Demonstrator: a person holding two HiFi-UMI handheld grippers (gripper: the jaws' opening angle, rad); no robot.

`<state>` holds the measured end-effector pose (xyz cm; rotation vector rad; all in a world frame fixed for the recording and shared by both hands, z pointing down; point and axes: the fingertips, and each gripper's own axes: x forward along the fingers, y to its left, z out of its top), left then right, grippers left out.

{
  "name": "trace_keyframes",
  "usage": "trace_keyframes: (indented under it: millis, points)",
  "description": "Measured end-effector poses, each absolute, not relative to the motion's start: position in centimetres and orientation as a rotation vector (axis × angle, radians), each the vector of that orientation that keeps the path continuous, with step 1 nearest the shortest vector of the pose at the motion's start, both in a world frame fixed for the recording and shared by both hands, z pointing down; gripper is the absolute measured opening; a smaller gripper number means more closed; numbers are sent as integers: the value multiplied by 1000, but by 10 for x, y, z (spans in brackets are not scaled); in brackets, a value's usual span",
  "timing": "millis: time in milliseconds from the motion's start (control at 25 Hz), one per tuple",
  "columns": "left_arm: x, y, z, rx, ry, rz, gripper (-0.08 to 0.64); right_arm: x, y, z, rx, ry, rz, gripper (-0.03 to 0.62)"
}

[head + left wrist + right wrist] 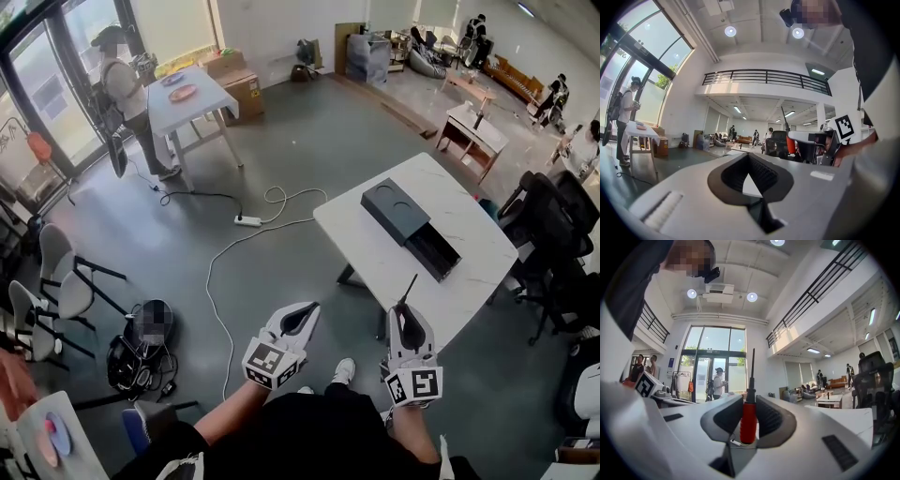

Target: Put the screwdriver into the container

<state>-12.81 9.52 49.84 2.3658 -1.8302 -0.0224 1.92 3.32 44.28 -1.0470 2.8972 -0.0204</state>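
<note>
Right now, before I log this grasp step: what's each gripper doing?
Left gripper: closed, nothing in it.
Right gripper: closed on the screwdriver, gripping its red handle.

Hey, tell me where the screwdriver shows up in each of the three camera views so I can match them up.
Head view: the screwdriver is lower right of centre, sticking out of the right claw.
Left gripper view: the screwdriver is right of centre, red handle low, shaft pointing up.
Right gripper view: the screwdriver is at centre, upright between the jaws.
Shared landmark: the person in a cap by the glass doors.
</note>
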Motion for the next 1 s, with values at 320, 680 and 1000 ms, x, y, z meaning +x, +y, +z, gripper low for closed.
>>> trace_keyframes:
  millis: [320,680,1000]
  points:
    - [-122,46,486,2375,-1858,-32,9,22,-18,441,-1022,2868,-37,86]
    - [-103,2,486,2361,-1880,-17,9,40,-64,443,-992,2884,-35,86]
    - [-77,-26,489,2365,-1871,29,9,60,-94,449,-975,2897,-49,86]
